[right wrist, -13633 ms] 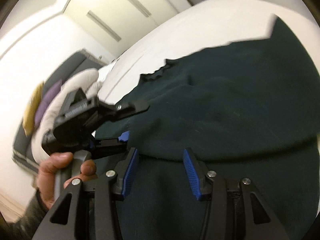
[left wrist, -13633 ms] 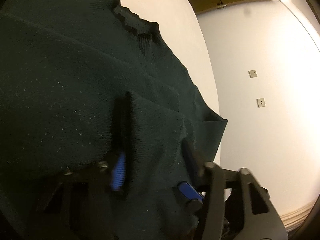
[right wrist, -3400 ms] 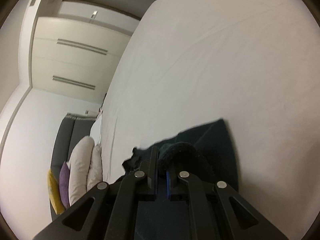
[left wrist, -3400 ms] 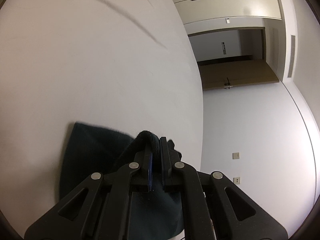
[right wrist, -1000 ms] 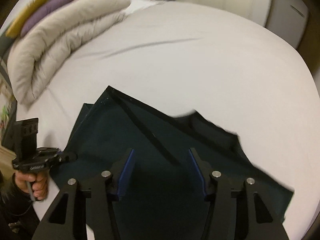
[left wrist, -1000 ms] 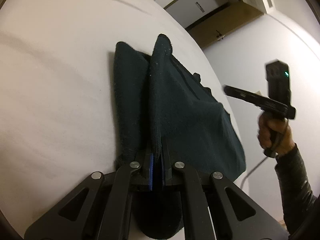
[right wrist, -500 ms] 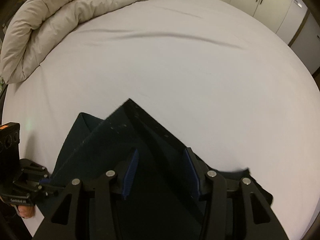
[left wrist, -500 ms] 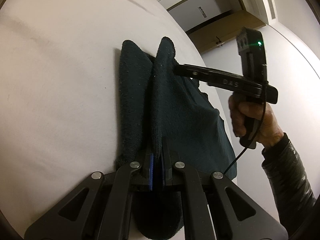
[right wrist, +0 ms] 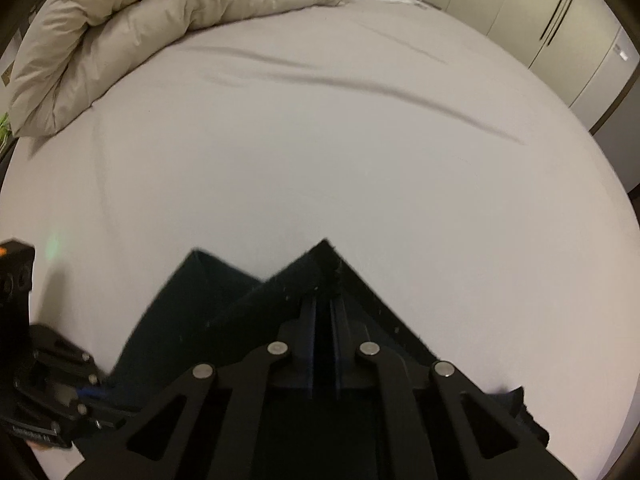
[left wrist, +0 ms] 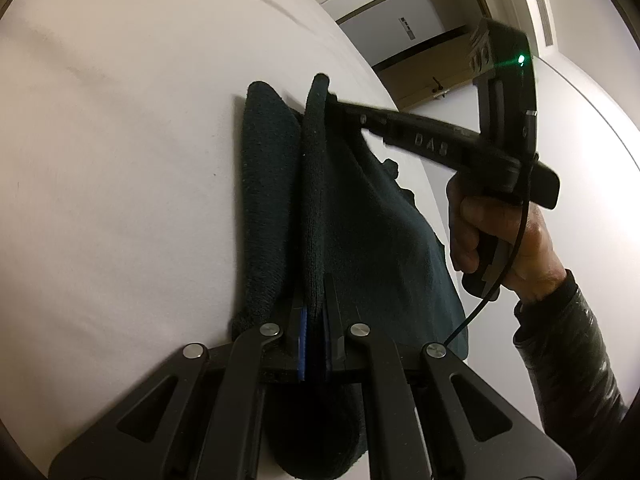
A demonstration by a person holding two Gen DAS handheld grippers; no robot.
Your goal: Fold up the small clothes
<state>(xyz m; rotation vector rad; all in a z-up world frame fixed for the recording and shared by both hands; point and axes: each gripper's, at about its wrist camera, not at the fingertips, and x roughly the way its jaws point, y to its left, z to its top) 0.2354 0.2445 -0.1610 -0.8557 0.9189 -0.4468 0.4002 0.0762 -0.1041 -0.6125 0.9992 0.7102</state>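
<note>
A dark green knit garment [left wrist: 360, 232] lies partly folded on the white bed sheet [left wrist: 120, 160]. My left gripper [left wrist: 314, 304] is shut on its near raised edge. My right gripper, held in a hand, shows in the left wrist view [left wrist: 336, 100] pinching the far corner of the same raised edge. In the right wrist view my right gripper [right wrist: 324, 304] is shut on that corner of the garment [right wrist: 240, 312], which peaks up between the fingers. My left gripper [right wrist: 92, 392] shows at the lower left of that view, holding the other end.
A rolled beige duvet [right wrist: 160, 12] lies at the far side of the bed. Wardrobe doors [right wrist: 540, 12] stand beyond the bed. A wooden door [left wrist: 432, 76] and white walls are past the bed edge.
My right gripper came down from above the garment, closed its open jaws on the far corner of the raised edge. My left gripper kept its hold and stayed put.
</note>
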